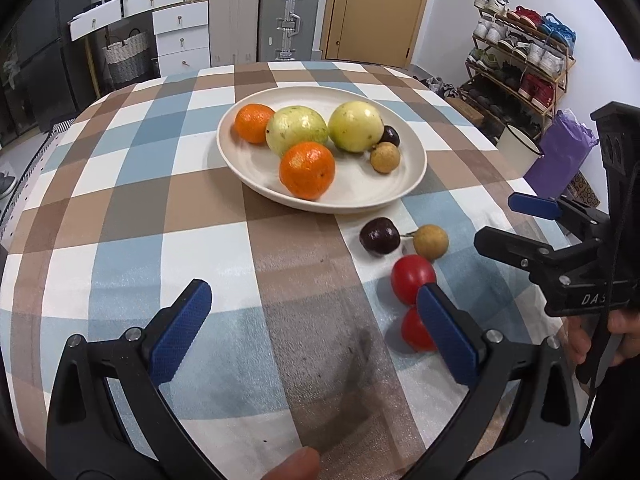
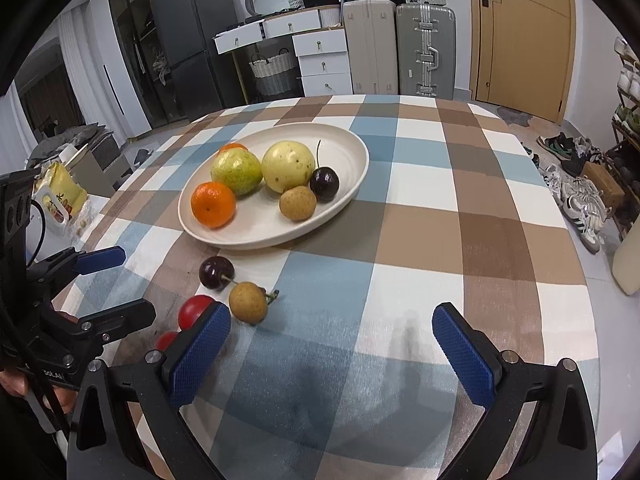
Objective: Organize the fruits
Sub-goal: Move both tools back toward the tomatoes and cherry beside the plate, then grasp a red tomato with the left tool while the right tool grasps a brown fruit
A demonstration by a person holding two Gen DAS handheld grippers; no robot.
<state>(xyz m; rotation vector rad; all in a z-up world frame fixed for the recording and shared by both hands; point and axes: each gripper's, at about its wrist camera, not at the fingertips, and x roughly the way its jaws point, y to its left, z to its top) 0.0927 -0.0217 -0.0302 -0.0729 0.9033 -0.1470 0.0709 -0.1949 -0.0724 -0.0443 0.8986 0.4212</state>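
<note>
A cream plate (image 1: 256, 164) (image 2: 352, 148) on the checked tablecloth holds two oranges (image 1: 307, 170), two yellow-green guavas (image 1: 296, 128), a dark cherry (image 1: 389, 135) and a brown longan (image 1: 385, 157). On the cloth in front of the plate lie a dark cherry (image 1: 379, 236) (image 2: 216, 273), a longan (image 1: 430, 241) (image 2: 248, 302) and two red cherry tomatoes (image 1: 412, 278) (image 2: 195, 310). My left gripper (image 1: 316, 332) is open and empty, its right finger beside the tomatoes. My right gripper (image 2: 332, 352) is open and empty, right of the loose fruits.
The round table's edge (image 1: 532, 184) drops off at the right. Beyond it stand a shoe rack (image 1: 520, 68), a purple bag (image 1: 560, 156), suitcases (image 2: 424, 52) and white drawers (image 2: 324, 60). Shoes (image 2: 580, 200) lie on the floor.
</note>
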